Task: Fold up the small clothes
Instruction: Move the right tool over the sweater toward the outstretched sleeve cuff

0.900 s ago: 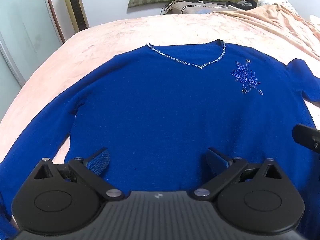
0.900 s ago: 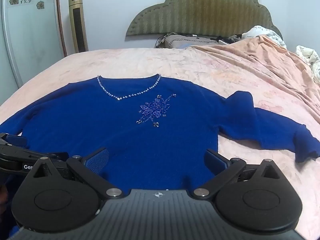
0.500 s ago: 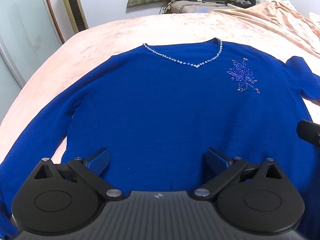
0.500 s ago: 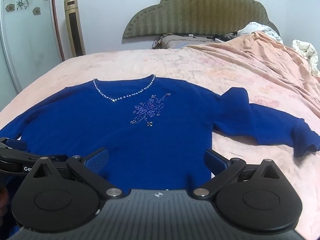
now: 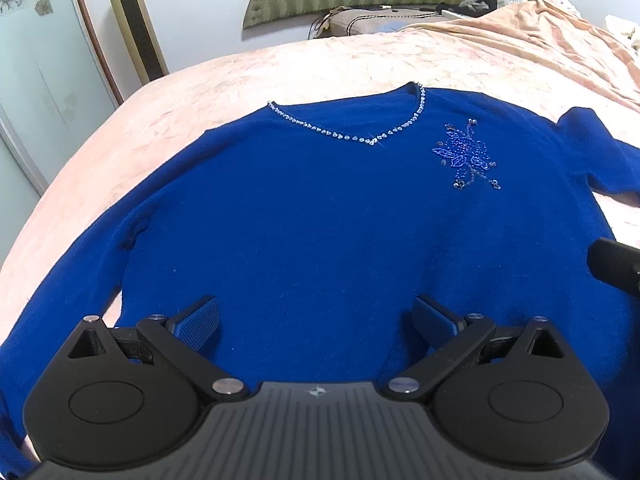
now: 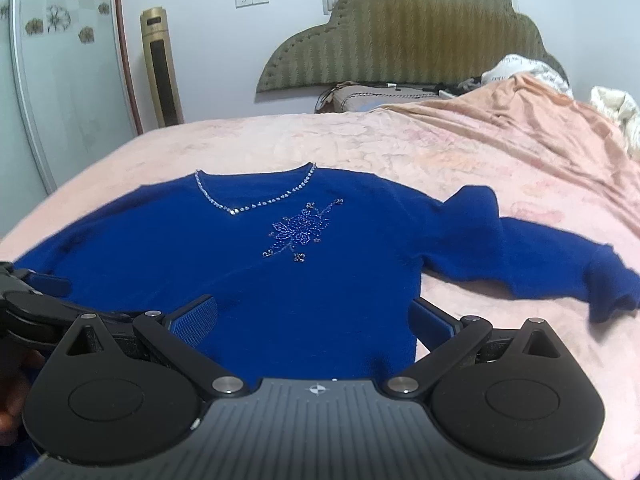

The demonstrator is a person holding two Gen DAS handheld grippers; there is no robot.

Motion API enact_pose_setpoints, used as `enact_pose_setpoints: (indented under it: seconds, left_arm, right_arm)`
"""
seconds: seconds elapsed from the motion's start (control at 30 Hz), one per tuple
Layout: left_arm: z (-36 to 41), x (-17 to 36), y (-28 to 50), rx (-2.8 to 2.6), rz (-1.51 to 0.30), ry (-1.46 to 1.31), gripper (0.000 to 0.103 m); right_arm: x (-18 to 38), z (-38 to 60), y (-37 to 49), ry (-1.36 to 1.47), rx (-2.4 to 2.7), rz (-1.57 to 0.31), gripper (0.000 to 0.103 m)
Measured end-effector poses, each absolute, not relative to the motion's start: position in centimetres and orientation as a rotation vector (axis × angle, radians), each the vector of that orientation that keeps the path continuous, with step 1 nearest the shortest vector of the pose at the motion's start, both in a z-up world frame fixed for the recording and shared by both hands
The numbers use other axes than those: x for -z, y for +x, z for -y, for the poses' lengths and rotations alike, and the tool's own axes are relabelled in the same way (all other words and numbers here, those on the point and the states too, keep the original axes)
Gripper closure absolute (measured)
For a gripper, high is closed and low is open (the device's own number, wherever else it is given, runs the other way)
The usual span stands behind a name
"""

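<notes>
Both the left gripper [image 5: 316, 322] and right gripper [image 6: 314, 320] gape empty above the flat royal-blue knitted sweater [image 5: 320, 220]; each should pinch a near hem corner squarely.

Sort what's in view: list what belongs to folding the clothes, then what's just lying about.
For the job:
blue sweater
left tongs, open
right tongs, open
pink bedspread, the folding surface

Lying about:
peach blanket
white bedding
pillow
tower fan

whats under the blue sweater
The blue sweater lies flat on a pink bedspread, which shows all around it. Anything beneath the fabric itself is covered.
</notes>
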State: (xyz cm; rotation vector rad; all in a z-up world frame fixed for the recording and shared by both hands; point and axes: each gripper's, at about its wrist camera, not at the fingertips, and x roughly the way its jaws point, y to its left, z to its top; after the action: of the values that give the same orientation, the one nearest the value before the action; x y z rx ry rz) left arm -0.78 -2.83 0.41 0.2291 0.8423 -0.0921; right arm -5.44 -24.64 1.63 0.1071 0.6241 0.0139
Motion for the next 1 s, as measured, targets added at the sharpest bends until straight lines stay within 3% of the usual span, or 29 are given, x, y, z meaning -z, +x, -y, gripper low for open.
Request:
enact_pose_setpoints:
  seconds: [1.0]
  left_arm:
    - [7.4, 0.4, -0.4, 0.124, -0.875, 0.302, 0.000]
  right_arm:
    - [-0.8, 27.2, -6.6, 0.030, 0.064, -0.606, 0.000]
